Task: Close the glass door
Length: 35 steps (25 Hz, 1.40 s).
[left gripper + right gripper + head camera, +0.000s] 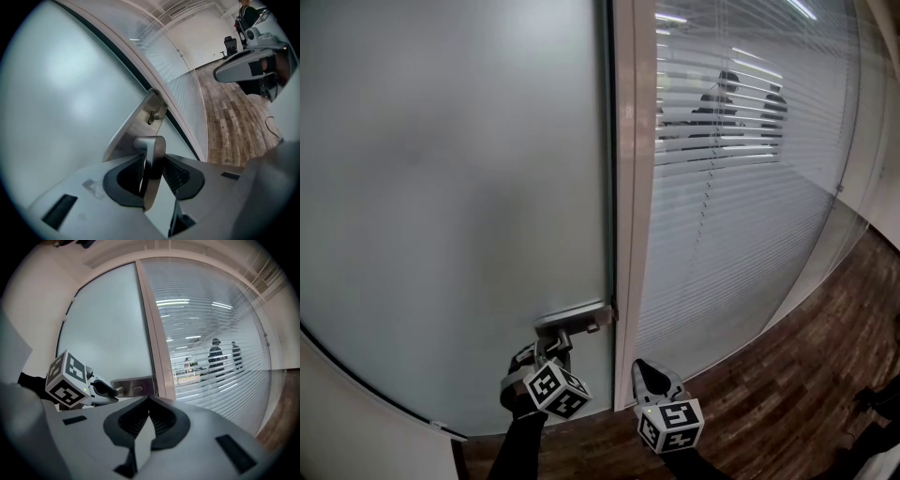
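The frosted glass door (450,187) fills the left of the head view, its right edge lying along the pale door frame (630,187). A steel lock plate (574,317) low on the door carries a metal lever handle (151,159). My left gripper (152,171) is shut on that lever, whose bar stands upright between the ribbed pads; in the head view the left gripper (548,352) sits just under the plate. My right gripper (149,401) is shut with nothing in it, hanging in front of the frame to the right of the left one (649,372).
A glass wall with white blinds (741,187) runs right of the frame, with people (722,98) standing behind it. Dark wooden floor (806,375) lies at the lower right. A small thumb turn (157,112) sticks out of the lock plate.
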Each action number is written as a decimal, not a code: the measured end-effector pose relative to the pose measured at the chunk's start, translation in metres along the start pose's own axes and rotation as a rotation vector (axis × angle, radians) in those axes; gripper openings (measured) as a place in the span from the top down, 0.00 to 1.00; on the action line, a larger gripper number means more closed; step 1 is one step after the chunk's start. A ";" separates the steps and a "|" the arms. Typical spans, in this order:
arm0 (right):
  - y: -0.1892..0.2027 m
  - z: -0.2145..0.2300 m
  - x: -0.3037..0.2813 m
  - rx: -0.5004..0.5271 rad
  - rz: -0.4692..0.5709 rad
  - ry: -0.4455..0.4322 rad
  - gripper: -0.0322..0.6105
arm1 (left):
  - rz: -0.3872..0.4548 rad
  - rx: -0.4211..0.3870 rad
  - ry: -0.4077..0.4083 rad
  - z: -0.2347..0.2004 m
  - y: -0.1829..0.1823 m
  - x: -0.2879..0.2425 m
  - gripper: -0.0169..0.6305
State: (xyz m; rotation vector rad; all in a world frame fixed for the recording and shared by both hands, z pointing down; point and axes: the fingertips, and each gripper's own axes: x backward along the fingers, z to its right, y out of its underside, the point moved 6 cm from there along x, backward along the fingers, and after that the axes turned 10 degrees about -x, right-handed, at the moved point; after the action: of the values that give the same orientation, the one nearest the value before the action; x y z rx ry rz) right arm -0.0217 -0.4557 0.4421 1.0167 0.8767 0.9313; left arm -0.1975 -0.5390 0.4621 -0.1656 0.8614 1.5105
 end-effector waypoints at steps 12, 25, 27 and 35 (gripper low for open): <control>-0.002 -0.003 0.008 -0.011 0.024 0.015 0.95 | -0.107 -0.191 -0.058 0.000 -0.004 0.002 0.81; -0.005 0.002 0.013 -0.017 0.033 0.035 0.95 | -0.059 -0.310 -0.207 0.007 -0.013 0.018 0.76; -0.005 0.002 0.012 -0.017 0.034 0.033 0.95 | -0.055 -0.303 -0.214 0.010 -0.011 0.021 0.76; -0.006 -0.007 0.008 -0.012 0.033 0.002 0.95 | 0.110 -0.054 -0.323 0.010 -0.003 0.069 0.76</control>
State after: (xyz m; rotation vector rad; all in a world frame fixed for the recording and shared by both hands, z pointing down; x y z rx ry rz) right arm -0.0237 -0.4481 0.4331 1.0228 0.8579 0.9644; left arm -0.2021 -0.4786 0.4276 0.0873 0.5786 1.6091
